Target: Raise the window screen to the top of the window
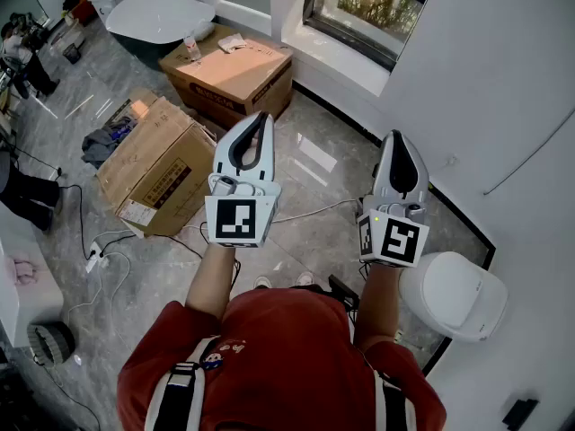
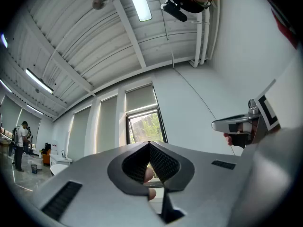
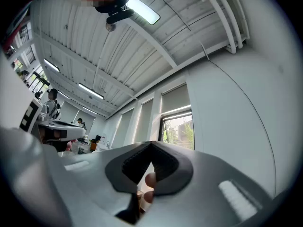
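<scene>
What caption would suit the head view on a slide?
Person in red holds left tongs and right tongs, both shut, near a window.

A: How much of the window (image 1: pixel 370 9) shows in the head view?
B: Only the lower part; the top edge cuts off the rest.
A: And in the left gripper view?
B: The left gripper (image 2: pixel 149 144) covers its bottom edge.
A: Can you read the cardboard box (image 1: pixel 157 164)?
B: No, its print is too small. Then 1 person (image 1: pixel 20 57) at the left edge is partly cut off, and too small to tell more.
</scene>
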Motion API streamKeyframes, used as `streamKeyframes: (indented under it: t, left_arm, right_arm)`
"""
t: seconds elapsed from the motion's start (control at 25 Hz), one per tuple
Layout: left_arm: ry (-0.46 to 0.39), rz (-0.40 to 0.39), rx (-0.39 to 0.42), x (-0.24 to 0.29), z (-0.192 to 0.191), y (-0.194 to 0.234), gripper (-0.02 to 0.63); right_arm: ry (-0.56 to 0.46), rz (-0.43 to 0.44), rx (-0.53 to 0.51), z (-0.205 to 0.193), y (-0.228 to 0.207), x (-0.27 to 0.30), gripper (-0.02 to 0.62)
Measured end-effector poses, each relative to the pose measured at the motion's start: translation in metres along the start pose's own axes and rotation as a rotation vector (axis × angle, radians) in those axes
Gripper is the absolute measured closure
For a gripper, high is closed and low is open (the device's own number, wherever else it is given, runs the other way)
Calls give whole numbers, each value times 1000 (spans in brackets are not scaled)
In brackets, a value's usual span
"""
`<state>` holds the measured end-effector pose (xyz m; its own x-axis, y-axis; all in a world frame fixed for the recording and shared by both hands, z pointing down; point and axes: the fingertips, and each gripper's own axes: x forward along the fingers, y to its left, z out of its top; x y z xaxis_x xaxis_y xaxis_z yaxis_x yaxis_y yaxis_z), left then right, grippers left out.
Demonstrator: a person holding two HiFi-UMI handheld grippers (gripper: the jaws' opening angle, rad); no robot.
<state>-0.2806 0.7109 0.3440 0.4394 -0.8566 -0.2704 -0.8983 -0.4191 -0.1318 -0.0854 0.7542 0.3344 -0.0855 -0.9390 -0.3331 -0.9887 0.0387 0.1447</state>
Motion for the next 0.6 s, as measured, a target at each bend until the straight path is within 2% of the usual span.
streamKeyframes:
  t: [0.6]
  left_arm:
    - [63, 6, -5, 30, -27, -57, 601]
  right_arm:
    - [40, 8, 55, -42, -61, -3, 586]
